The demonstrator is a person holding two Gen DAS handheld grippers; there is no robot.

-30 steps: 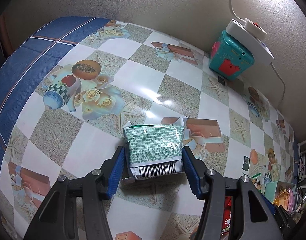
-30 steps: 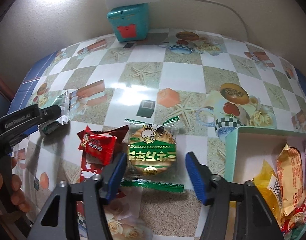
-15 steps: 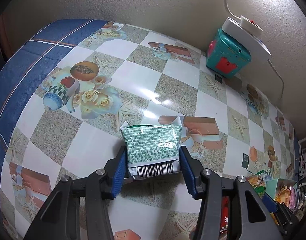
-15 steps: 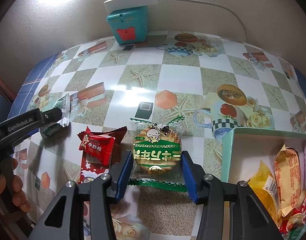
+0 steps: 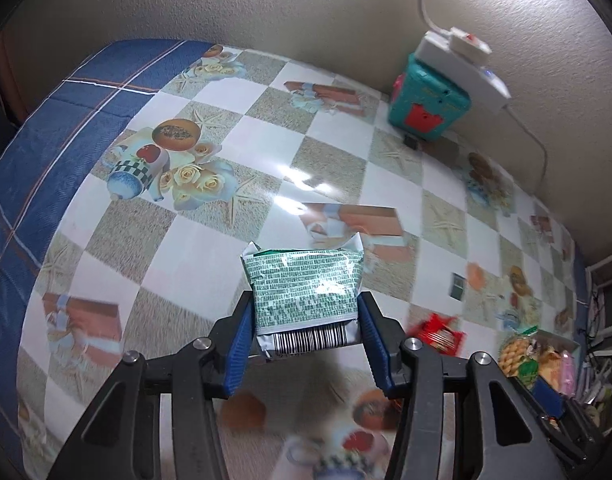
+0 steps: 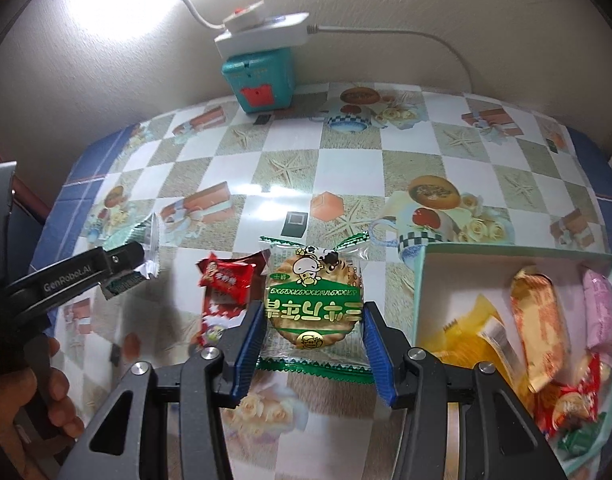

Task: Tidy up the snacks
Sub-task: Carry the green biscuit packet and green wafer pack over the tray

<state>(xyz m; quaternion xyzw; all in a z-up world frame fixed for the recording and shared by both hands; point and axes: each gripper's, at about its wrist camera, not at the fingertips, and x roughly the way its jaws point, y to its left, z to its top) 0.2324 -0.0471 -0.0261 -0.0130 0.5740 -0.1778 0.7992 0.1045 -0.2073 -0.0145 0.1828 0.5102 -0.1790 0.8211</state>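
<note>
**snackbot_fan:** so both grippers have something right now. The left gripper has its fingers pinched on the green foil packet, barcode end toward the camera. The right gripper is clamped on the round cracker pack, blue pads on both side edges. Both sets of jaws have just been closing, each with its snack between them. Both packs look clear of the tabletop already

**tidy_tom:** and the box sits at about 3 o'clock from the cracker in the right view, already half full of wrapped snacks. Short hop for the right one. In the left view it's way down at 4 o'clock, well apart from the green packet

**snackbot_fan:** yeah, I'd guess the trick is to lift high enough to clear the box wall before swinging over. The red packet lies just beside the cracker at 9 o'clock, so the person should go straight up first, no dragging

**tidy_tom:** also easy on the squeeze, crackers snap. And one gripper at a time over the box, or they'll bump
</note>
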